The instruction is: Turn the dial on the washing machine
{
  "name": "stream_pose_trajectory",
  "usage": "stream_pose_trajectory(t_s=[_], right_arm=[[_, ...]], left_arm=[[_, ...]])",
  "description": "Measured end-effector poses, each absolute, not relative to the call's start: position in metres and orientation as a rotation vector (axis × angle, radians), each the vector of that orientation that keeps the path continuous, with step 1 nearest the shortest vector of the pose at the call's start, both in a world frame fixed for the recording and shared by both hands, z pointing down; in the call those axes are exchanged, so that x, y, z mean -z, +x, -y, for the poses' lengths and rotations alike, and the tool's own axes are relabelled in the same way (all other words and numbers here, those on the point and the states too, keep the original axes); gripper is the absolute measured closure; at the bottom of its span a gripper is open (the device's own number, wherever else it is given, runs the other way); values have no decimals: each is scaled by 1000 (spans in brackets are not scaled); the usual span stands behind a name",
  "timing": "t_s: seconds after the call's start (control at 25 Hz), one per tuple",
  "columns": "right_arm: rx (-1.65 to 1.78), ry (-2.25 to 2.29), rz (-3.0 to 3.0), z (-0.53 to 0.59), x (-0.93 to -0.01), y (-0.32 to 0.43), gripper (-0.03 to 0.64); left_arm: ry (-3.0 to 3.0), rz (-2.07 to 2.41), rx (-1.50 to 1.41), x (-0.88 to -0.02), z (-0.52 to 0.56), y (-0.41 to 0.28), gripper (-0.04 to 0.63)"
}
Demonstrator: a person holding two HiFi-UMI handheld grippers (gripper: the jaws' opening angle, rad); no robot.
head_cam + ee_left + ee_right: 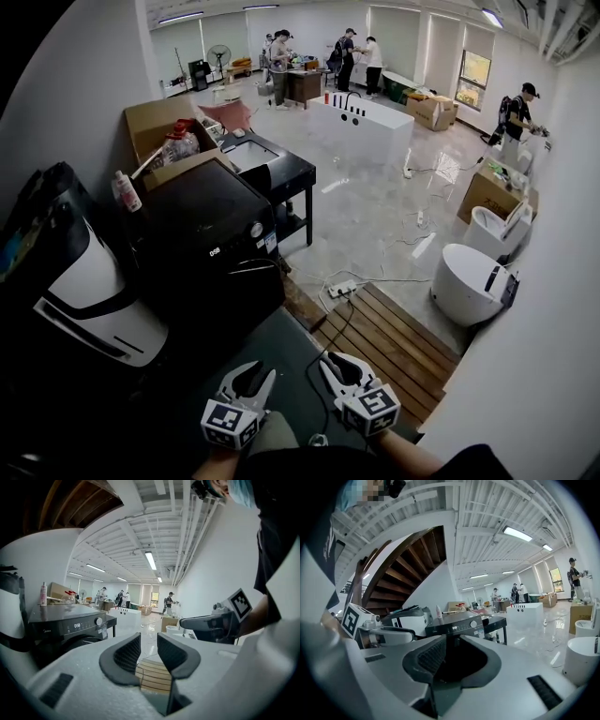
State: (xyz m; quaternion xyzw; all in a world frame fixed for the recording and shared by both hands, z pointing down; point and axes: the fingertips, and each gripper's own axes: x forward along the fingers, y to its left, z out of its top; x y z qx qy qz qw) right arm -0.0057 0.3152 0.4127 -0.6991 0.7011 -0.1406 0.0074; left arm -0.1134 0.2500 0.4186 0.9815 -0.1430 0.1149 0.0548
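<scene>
The black washing machine (202, 248) stands ahead and to the left, its round silver dial (256, 229) on the front panel beside a lit display. Both grippers hang low in the head view, well short of the machine. My left gripper (252, 379) is open, nothing between its ribbed pads (125, 654); past it the dial (98, 620) shows far to the left. My right gripper (340, 367) shows no gap between its jaws and holds nothing. In the right gripper view the dial (473, 624) sits just above the jaw tips (450, 641), at a distance.
A spray bottle (126, 191) and a cardboard box (155, 127) sit by the machine's top. A white-and-black appliance (94, 300) is at left, a black table (277, 173) behind. A power strip (342, 288), a slatted wooden platform (394, 342) and white toilets (466, 283) lie right. People stand far back.
</scene>
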Motion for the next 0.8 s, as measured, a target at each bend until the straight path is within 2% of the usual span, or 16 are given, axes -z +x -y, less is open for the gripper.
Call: stream_pose_trajectory(t_s=[0.08,0.16,0.24,0.48,0.8], right_arm=[[447,-2174,-2201,-305,-412,0,501],[457,-2168,-2212,-292,-410,5,460],[454,-2174,-2223,-277,-411,11,431],[461,-2168,-2236,-213,-415,25,417],[459,-2198,-2285,-117,-425,42,402]], left_arm=[[2969,439,-348,-423,-243,-111,481],[2953,458,-342,-425,-232,-108,465],[2945,488,-352,-426,-217,-108,416],[2920,533,-341,-434,-156,-99,390],[2889,591,-281,-428,-65,-93,391]])
